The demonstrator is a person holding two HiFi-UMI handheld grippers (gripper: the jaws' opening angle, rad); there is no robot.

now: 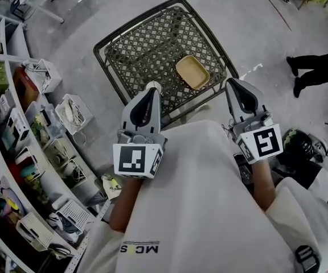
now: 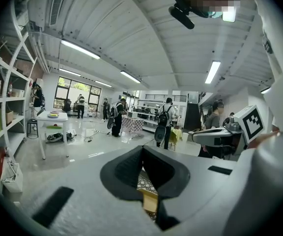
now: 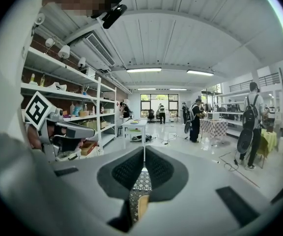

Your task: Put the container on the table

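Note:
A shallow yellow container (image 1: 192, 71) rests on the dark metal lattice table (image 1: 147, 44), near its right front side. My left gripper (image 1: 152, 87) is held close to my body over the table's front edge, shut and holding nothing. My right gripper (image 1: 233, 84) hovers off the table's right corner, also shut and holding nothing. In the left gripper view the jaws meet at the tip (image 2: 142, 151), and a strip of the container (image 2: 150, 200) shows below them. The right gripper view shows the same: tips together (image 3: 144, 156), with lattice (image 3: 140, 183) and the container (image 3: 142, 205) behind.
White shelving (image 1: 16, 169) crowded with baskets and boxes curves along the left. A person's dark legs (image 1: 318, 67) stand on the floor at the right, and a black rounded object (image 1: 298, 143) lies near my right arm. Several people and a white table (image 2: 52, 116) are far off.

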